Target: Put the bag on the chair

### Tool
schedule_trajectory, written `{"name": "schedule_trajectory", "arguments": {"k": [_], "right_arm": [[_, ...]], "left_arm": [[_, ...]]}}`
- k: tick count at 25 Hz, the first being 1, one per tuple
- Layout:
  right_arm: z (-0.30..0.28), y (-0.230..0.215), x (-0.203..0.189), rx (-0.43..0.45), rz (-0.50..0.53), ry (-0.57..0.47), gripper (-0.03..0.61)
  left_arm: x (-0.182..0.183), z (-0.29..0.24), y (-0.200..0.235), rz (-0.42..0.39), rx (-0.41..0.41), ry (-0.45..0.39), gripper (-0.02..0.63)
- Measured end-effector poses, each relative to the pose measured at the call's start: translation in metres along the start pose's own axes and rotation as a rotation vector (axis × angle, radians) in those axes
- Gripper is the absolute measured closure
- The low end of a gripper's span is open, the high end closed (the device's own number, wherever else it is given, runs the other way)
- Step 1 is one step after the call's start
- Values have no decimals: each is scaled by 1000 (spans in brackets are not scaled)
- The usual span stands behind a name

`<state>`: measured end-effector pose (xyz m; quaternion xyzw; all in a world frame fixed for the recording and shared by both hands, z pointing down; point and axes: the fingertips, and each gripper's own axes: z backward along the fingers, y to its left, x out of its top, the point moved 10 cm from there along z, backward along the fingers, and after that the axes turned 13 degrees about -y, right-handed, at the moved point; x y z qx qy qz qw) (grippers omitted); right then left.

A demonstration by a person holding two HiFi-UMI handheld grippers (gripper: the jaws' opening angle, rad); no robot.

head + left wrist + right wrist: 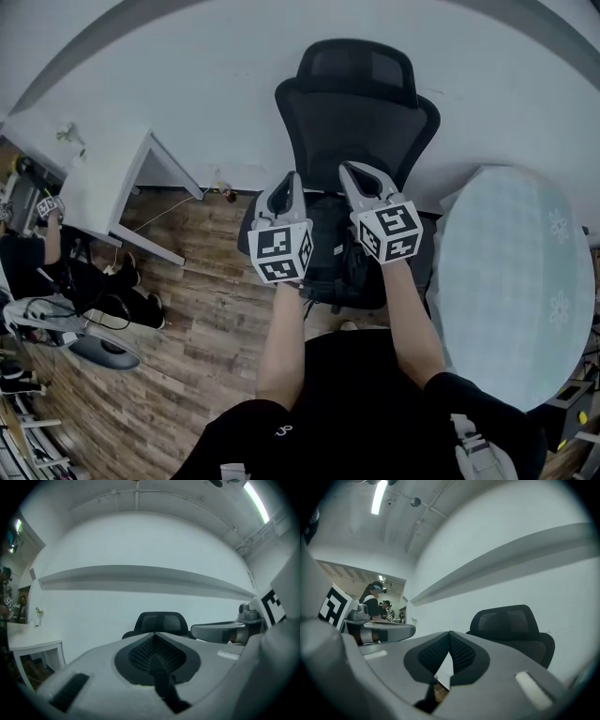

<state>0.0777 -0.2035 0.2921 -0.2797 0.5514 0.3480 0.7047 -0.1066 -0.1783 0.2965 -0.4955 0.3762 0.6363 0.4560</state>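
A black office chair [356,103] stands against the white wall; it also shows in the left gripper view [159,622] and the right gripper view [511,625]. A black bag [328,258] hangs over its seat, between my two grippers. My left gripper [293,178] is shut, and a dark strap [164,691] runs down from between its jaws. My right gripper [349,169] is shut too, with a dark strap [424,702] low between its jaws. Both point up towards the chair's back. Whether the bag rests on the seat is hidden.
A white desk [103,178] stands to the left, and a round table with a pale cloth [511,272] to the right of the chair. A person [37,253] sits at far left on the wood floor [187,319]. People [375,597] stand far off.
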Motion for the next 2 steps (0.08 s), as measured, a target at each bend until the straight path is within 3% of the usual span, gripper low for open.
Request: {"name": "schedule_trajectory", "arguments": {"k": [2], "right_arm": [[0, -6, 0, -1, -3, -7, 568]], "left_arm": [[-2, -5, -4, -7, -3, 7, 611]]}}
